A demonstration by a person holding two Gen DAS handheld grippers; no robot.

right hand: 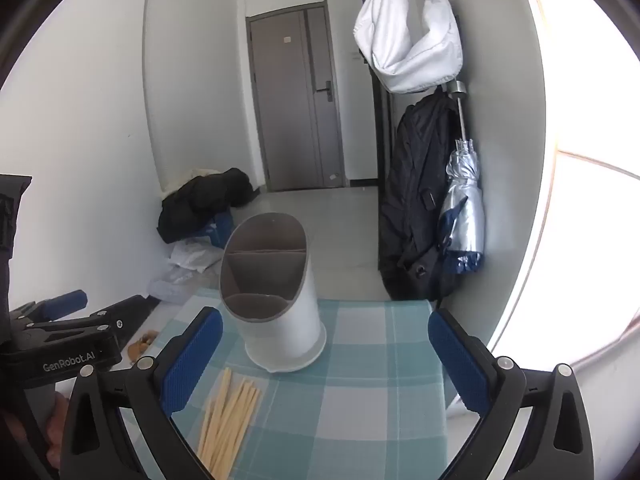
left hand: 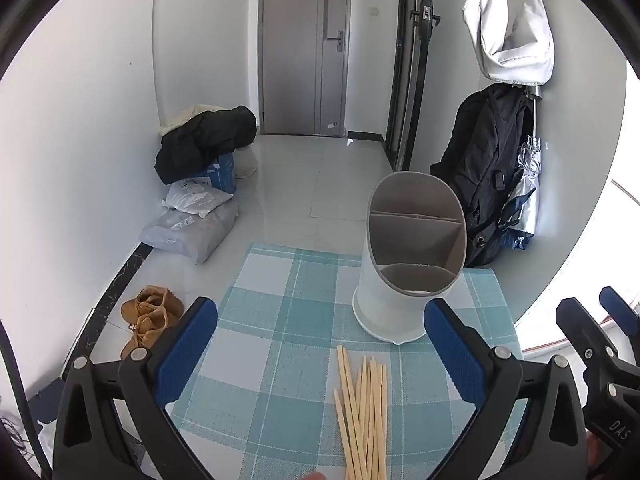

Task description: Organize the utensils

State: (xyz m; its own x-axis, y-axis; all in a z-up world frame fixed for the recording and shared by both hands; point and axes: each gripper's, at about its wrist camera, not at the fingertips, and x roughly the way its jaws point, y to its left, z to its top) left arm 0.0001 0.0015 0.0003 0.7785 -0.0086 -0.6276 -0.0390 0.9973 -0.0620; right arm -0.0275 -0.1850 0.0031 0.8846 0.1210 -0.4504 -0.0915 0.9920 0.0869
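Several wooden chopsticks (left hand: 364, 412) lie in a loose bundle on the teal checked tablecloth (left hand: 280, 320), also in the right wrist view (right hand: 228, 416). A white utensil holder (left hand: 404, 264) with grey divided compartments stands upright behind them, seemingly empty; it also shows in the right wrist view (right hand: 276, 300). My left gripper (left hand: 320, 336) is open and empty, above the chopsticks. My right gripper (right hand: 324, 344) is open and empty, to the right of the chopsticks, in front of the holder. Each gripper shows at the edge of the other's view.
The small table's far edge (left hand: 304, 250) drops to a tiled floor. On the floor lie bags and a black coat (left hand: 204, 144) and brown boots (left hand: 150, 316). A black backpack (right hand: 416, 208) and silver umbrella (right hand: 462, 208) hang on the right wall.
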